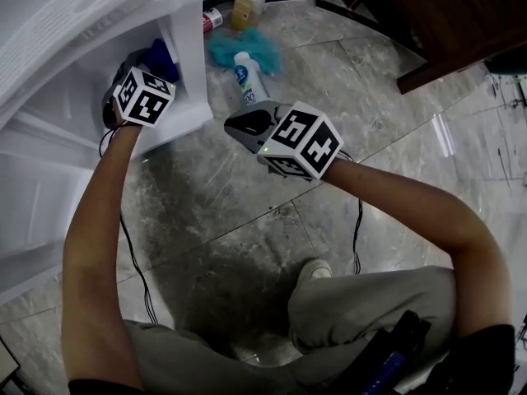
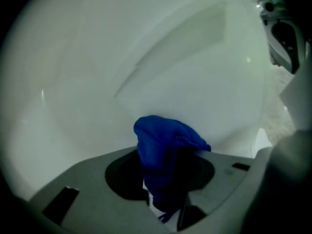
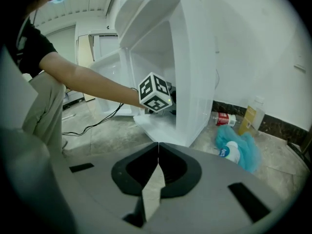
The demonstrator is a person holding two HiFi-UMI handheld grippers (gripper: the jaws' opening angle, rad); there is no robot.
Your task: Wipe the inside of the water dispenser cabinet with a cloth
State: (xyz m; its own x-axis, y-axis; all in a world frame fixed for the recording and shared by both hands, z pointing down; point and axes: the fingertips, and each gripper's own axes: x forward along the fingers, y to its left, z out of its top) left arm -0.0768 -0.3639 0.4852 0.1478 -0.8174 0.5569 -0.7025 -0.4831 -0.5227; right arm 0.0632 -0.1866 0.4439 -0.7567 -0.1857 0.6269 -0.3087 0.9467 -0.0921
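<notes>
Gripping a bunched blue cloth (image 2: 165,147), the left gripper (image 2: 165,204) has its jaws closed partway on the fabric, which stands up out of them. It reaches into the open white water dispenser cabinet (image 2: 204,77) at the upper left of the head view, with the cloth close to the pale inner wall; whether it touches is unclear. The right gripper (image 3: 158,167) hangs at the centre of the head view over the marble floor (image 1: 247,220), jaws pressed together with nothing between them. At the top centre, beside the cabinet, a white bottle (image 1: 247,76) lies against a teal rag (image 1: 259,49), with a red can (image 1: 212,17) and a yellow bottle (image 1: 243,6) behind.
</notes>
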